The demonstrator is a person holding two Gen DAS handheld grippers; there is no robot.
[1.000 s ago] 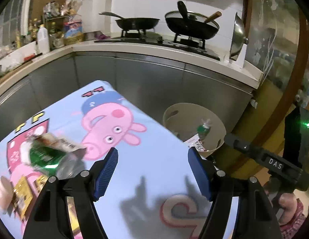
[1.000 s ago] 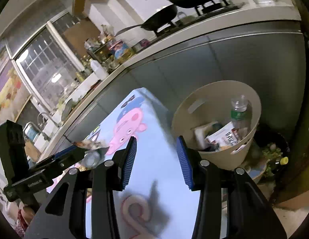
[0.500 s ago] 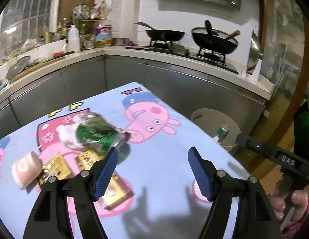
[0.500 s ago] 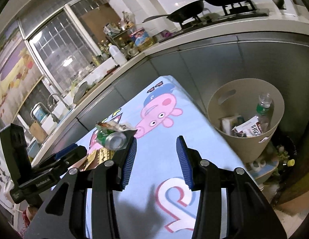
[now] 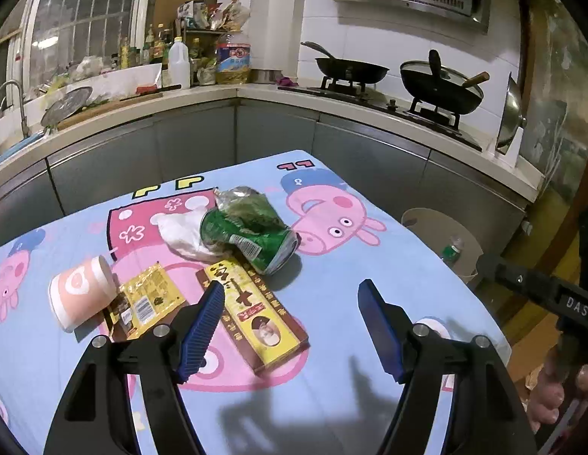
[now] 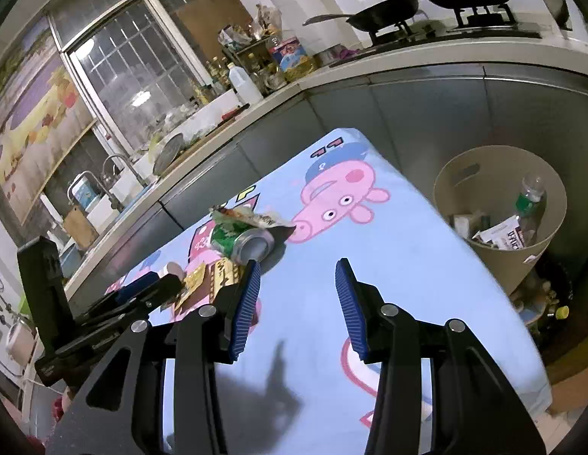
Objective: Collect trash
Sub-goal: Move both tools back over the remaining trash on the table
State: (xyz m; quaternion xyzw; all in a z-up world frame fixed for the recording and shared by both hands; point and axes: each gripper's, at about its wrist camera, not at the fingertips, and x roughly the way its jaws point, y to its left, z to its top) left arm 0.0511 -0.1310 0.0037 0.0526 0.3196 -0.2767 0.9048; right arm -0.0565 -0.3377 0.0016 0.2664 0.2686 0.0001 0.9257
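Trash lies on a Peppa Pig cloth (image 5: 369, 280): a crushed green can (image 5: 252, 239) with a wrapper on top, a white crumpled tissue (image 5: 184, 233), a yellow-and-brown box (image 5: 254, 313), a yellow sachet (image 5: 144, 299) and a pink cup (image 5: 81, 295) on its side. My left gripper (image 5: 290, 322) is open and empty, just in front of the box. My right gripper (image 6: 297, 303) is open and empty above the cloth, right of the can (image 6: 244, 240). A beige bin (image 6: 498, 212) holding a bottle and packets stands off the table's right edge.
Grey kitchen cabinets (image 5: 203, 140) wrap behind the table. Pans (image 5: 350, 70) sit on the stove. The bin also shows in the left wrist view (image 5: 441, 239). The right gripper's handle (image 5: 540, 292) shows at the right of that view.
Both grippers have pulled back and swung left, away from the bin. More of the trash pile has come into the left wrist view. Both stay open.
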